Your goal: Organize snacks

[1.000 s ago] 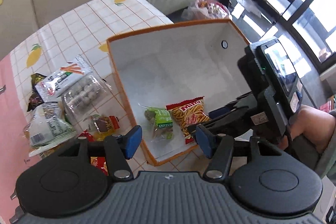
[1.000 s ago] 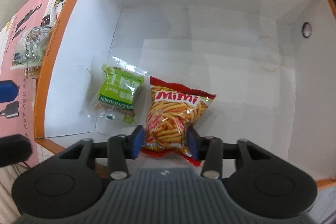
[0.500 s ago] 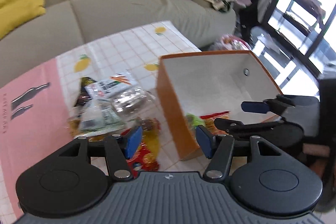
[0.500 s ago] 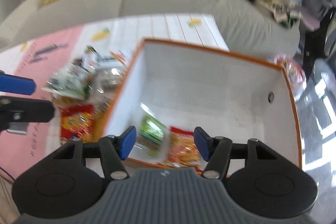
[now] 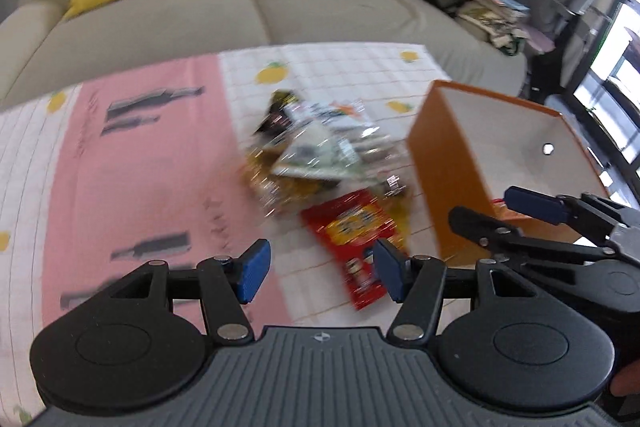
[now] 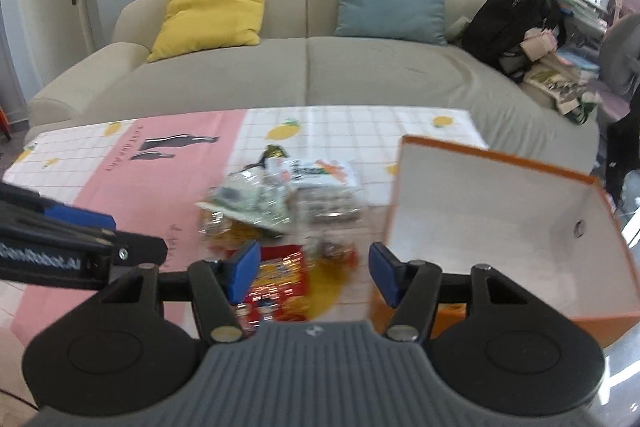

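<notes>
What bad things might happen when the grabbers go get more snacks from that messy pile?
1. The snack pile is heaped and overlapping, so the open right gripper might pinch two packets at once or drag loose ones along.
2. The red packet lies flat on the tablecloth, so fingers could slide over it or catch the cloth.
3. The left gripper and the right one hover close together beside the orange box; they might bump each other or knock the box.

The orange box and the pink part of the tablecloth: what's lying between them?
A loose pile of snack packets, with a red packet nearest the camera, lies on the checked cloth between the orange box and the pink part. The right wrist view shows it best.
</notes>
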A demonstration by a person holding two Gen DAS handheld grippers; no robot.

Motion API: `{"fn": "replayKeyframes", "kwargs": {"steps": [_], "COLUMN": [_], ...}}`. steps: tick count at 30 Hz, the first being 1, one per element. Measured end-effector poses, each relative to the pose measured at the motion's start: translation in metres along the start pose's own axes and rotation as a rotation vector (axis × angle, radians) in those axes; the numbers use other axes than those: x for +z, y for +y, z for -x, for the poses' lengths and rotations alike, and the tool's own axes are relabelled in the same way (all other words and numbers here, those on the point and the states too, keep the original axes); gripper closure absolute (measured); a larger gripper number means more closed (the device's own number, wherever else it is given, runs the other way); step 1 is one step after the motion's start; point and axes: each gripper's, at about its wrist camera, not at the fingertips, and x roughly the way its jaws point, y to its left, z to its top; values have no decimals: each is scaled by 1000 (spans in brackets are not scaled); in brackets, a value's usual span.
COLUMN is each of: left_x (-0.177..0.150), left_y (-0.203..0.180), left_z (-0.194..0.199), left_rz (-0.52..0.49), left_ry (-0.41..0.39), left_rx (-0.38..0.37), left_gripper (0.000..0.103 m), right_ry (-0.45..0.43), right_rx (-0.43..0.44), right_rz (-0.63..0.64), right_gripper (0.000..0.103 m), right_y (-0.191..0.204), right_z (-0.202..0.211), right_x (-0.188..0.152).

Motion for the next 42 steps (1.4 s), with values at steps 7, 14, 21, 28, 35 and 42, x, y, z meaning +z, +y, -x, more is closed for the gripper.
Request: {"fn": "replayKeyframes", "kwargs": {"steps": [7, 14, 21, 28, 35, 42], "left_x": [-21, -23, -23, -15, 0, 25], "left_y": [37, 49, 57, 59, 53, 41], "left_z": [-11, -29, -53, -70, -77, -81], "left_rz": [84, 90, 92, 92, 63, 34], "left_ry": [43, 58, 97, 91, 51, -15], "left_rx": [16, 18, 18, 7, -20, -61], "left_gripper": [34, 35, 35, 31, 31, 31], "right_ry": [47, 151, 250, 361, 430, 446], "right_rx": [40, 22, 24, 43, 83, 83], "right_rz": [33, 94, 166, 116, 15, 22], "right_gripper": [44, 25, 15, 11, 29, 35], "right_y": [30, 49, 46, 34, 21, 21], "right_z": [-23, -66, -112, -152, -169, -159], "right_x": [-13, -21, -22, -20, -21, -11]}}
